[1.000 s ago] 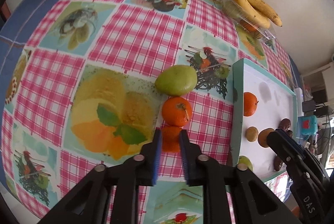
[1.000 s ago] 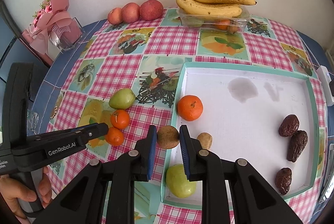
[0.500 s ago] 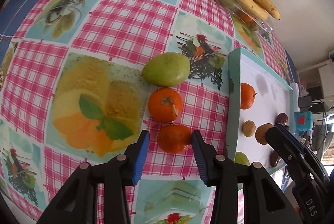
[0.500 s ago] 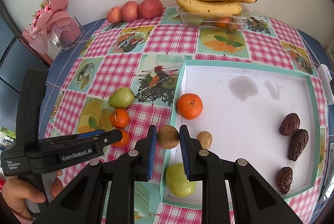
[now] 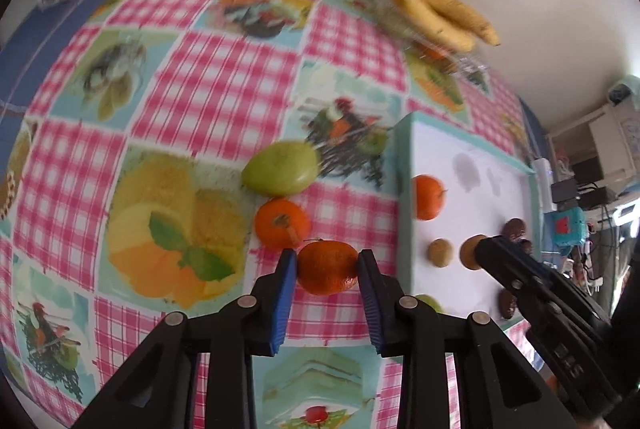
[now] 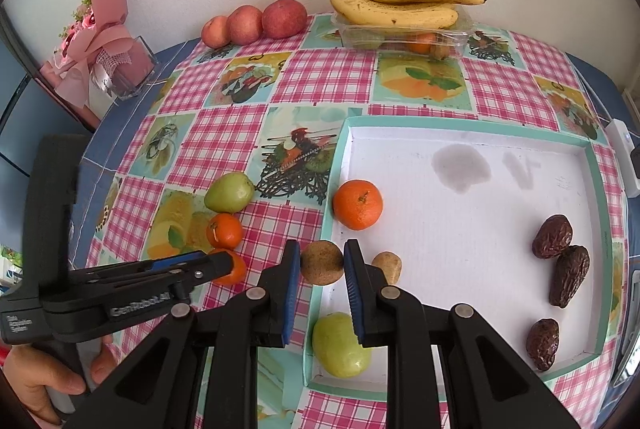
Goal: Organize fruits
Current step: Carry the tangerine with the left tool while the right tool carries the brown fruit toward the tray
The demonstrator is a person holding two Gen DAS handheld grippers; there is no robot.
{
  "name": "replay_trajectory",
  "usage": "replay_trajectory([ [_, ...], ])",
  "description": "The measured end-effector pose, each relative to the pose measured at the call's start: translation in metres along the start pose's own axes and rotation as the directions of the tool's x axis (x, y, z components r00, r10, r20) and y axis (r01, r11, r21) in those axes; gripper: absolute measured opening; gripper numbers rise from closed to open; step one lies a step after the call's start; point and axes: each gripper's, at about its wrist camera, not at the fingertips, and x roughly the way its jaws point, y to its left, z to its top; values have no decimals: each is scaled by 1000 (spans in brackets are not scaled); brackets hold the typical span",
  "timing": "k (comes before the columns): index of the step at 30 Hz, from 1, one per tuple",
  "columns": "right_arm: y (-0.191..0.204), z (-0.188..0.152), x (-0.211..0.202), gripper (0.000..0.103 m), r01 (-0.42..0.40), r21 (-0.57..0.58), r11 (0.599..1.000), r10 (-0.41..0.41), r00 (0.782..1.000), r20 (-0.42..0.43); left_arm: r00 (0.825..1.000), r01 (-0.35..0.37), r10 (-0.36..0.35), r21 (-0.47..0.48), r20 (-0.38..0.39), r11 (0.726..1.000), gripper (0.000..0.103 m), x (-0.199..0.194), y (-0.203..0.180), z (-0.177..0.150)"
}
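My left gripper (image 5: 327, 261) has a tangerine (image 5: 326, 273) between its blue pads; the jaws are closing and both pads press its sides. Behind it on the checked cloth lie a second tangerine (image 5: 282, 229) and a green fruit (image 5: 282, 169). My right gripper (image 6: 322, 255) is shut on a round brown fruit (image 6: 322, 265) over the left rim of the white tray (image 6: 460, 123). Inside the tray lie a tangerine (image 6: 357, 204), a small brown fruit (image 6: 387, 265), a green fruit (image 6: 340, 345) and three dates (image 6: 552, 231).
Bananas (image 6: 400, 1) rest on a clear plastic box of fruit at the back wall. Three red apples (image 6: 256, 23) line up to their left. A pink gift bouquet (image 6: 104, 45) stands at the far left corner. A hand (image 6: 36, 385) holds the left gripper's handle.
The left gripper's jaws opened around the nearer tangerine, then closed on it, and the gripper rose a little. The right gripper kept still, holding the brown fruit.
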Motion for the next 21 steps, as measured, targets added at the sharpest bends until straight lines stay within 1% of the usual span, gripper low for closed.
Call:
replay_trajectory([
  [3, -9, 0, -3, 23, 1, 30, 1000, -2, 1000, 10, 1000, 7, -8, 50, 21, 999, 33, -6, -18, 0],
  [6, -26, 0, -8, 23, 22, 81, 996, -24, 1000, 19, 999, 26, -30, 107, 33, 994, 33, -7, -39, -2],
  [11, -60, -3, -15, 23, 58, 170, 984, -64, 998, 27, 998, 33, -42, 197, 43, 980, 33, -4, -68, -8],
  [16, -95, -10, -25, 23, 97, 259, 961, -108, 994, 29, 998, 43, -53, 287, 27, 957, 33, 6, -100, -19],
  [21, -121, -16, -31, 23, 135, 314, 940, -146, 989, 13, 999, 47, -53, 368, 8, 929, 33, 17, -127, -31],
])
